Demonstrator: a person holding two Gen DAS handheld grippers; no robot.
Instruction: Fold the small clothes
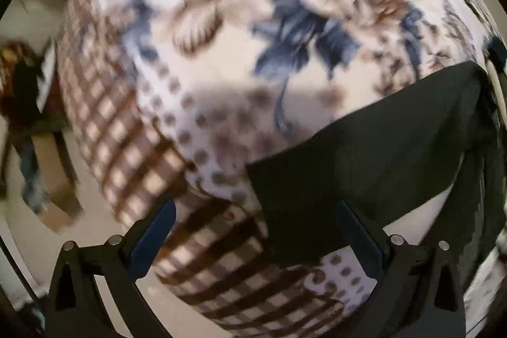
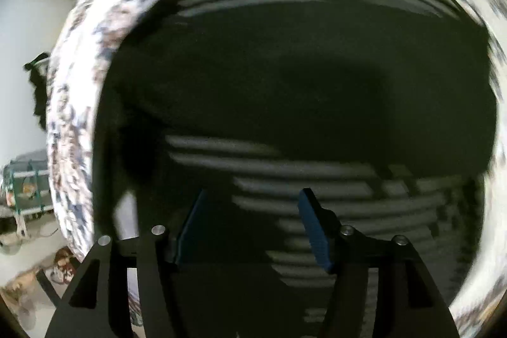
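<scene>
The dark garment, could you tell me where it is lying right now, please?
The dark garment lies on the floral blanket, at the lower right of the left wrist view; it fills most of the right wrist view.

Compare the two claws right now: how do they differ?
The left claw is spread wide; the right claw is open more narrowly. The left looks mostly at the patterned blanket, with the dark garment off to its right; the right has the garment filling its view. Both are open and hold nothing.

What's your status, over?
Left gripper open above the floral blanket. Right gripper open over the dark striped garment. Nothing grasped; nothing in the way.
</scene>
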